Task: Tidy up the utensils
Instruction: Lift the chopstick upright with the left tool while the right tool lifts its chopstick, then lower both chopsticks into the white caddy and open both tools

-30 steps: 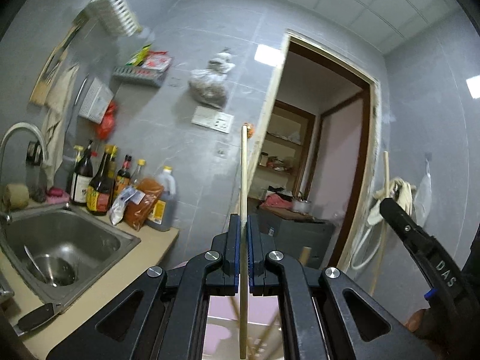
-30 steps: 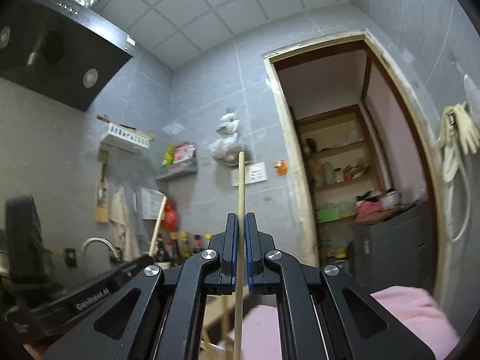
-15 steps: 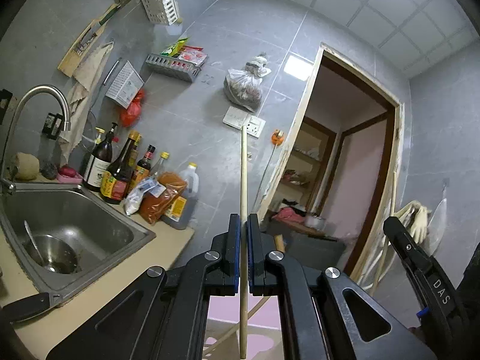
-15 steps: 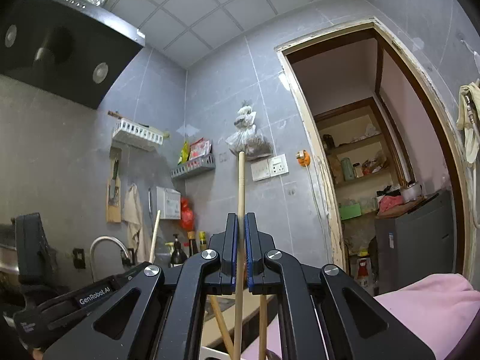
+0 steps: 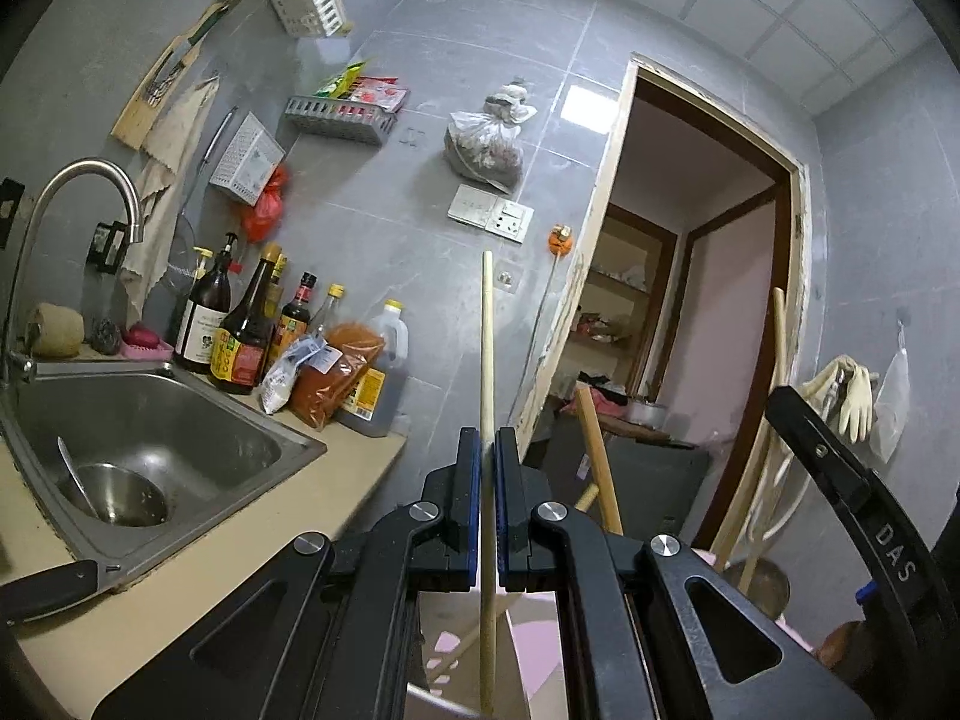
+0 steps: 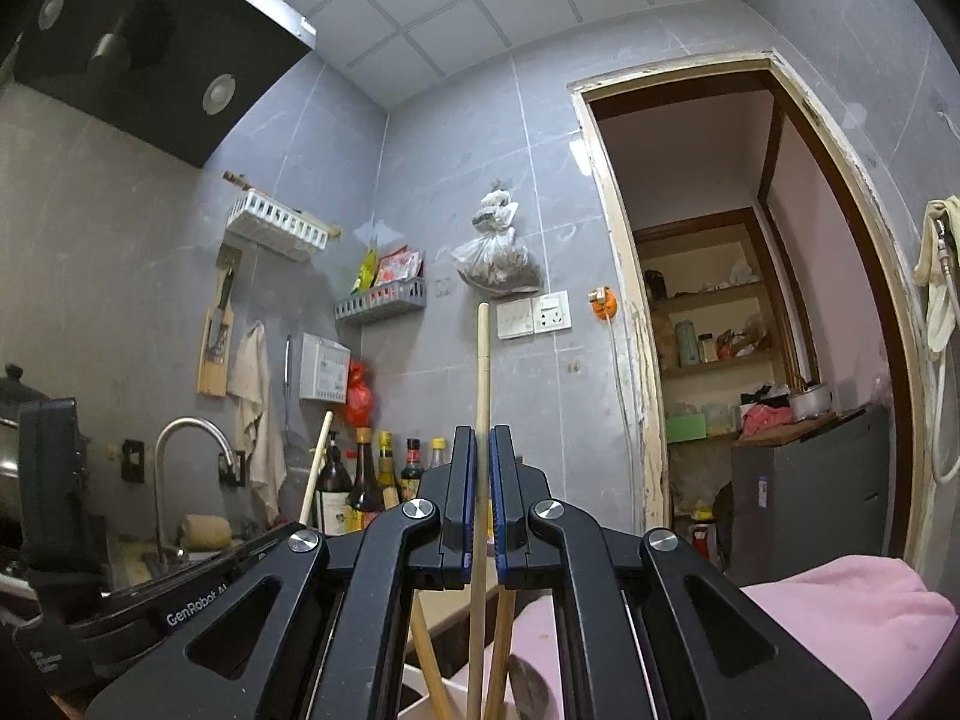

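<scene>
**Both tools clenched on upright sticks**

Left tool (image 5: pixel 487 468) clamped on a pale wooden stick (image 5: pixel 486 354), held upright, its top end against the grey tiled wall. Right tool (image 6: pixel 478 468) likewise gripping a second wooden stick (image 6: pixel 481 372), vertical. More wooden handles (image 6: pixel 501 648) just below, beside pink cloth (image 6: pixel 840 618). Leftward: desk (image 5: pixel 180 594), steel sink (image 5: pixel 150 438), sauce bottles (image 5: pixel 243 336).

Sauce bottles (image 5: pixel 240 336) are crowding the counter beside the steel sink (image 5: pixel 150 450) at lower left, a plastic bag (image 5: pixel 486 144) is hanging mid-wall, rubber gloves (image 5: pixel 849 396) are dangling at far right.
</scene>
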A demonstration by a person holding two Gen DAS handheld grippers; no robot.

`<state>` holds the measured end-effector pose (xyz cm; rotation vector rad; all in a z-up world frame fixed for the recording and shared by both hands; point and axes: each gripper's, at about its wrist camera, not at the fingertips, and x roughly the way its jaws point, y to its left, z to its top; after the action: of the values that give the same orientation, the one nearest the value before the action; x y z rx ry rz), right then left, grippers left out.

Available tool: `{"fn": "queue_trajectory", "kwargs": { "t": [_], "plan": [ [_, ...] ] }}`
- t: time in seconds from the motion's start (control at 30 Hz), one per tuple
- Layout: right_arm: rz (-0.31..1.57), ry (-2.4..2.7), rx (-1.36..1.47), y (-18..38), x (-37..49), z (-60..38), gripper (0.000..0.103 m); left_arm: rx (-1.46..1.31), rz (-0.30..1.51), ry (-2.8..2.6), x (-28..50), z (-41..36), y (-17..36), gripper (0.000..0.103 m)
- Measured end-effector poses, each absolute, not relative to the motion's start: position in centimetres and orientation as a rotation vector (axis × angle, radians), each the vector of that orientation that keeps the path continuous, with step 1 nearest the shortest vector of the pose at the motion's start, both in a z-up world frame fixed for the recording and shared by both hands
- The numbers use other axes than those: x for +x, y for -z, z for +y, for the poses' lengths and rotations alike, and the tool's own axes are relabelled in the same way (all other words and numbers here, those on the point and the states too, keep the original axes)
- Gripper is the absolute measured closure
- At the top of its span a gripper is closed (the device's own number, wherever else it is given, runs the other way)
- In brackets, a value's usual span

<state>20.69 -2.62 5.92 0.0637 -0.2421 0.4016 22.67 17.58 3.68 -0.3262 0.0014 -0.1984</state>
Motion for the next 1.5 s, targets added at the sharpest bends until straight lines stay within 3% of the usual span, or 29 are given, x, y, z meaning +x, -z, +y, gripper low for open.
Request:
{"fn": "queue_trajectory", "kwargs": {
  "t": [0.53, 0.7, 0.87, 1.0, 1.17, 1.23, 1.3, 1.5],
  "plan": [
    [-0.199, -0.387, 0.050, -5.0, 20.9, -2.4, 0.098, -0.244, 0.032, 0.225, 22.3, 15.9, -2.7, 0.100],
    [-0.203, -0.385, 0.057, -5.1, 20.8, -2.5, 0.097, -0.257, 0.031, 0.232, 22.2, 16.0, -2.7, 0.095],
    [-0.215, -0.380, 0.071, -5.3, 20.4, -2.7, 0.089, -0.286, 0.026, 0.223, 21.6, 16.2, -3.4, 0.074],
    [-0.217, -0.372, 0.084, -5.7, 20.0, -3.0, 0.083, -0.293, 0.048, 0.205, 21.4, 16.1, -4.5, 0.071],
    [-0.208, -0.359, 0.089, -7.1, 19.4, -4.0, 0.079, -0.296, 0.060, 0.179, 20.6, 15.9, -6.1, 0.048],
    [-0.193, -0.355, 0.080, -7.6, 19.1, -4.6, 0.073, -0.273, 0.080, 0.164, 20.3, 15.4, -6.7, 0.043],
    [-0.175, -0.362, 0.074, -7.8, 19.0, -5.2, 0.050, -0.244, 0.101, 0.150, 20.1, 14.5, -7.1, 0.035],
    [-0.125, -0.314, 0.065, -8.0, 18.0, -8.3, 0.029, -0.141, 0.112, 0.147, 19.2, 11.5, -7.8, 0.013]
  ]
}}
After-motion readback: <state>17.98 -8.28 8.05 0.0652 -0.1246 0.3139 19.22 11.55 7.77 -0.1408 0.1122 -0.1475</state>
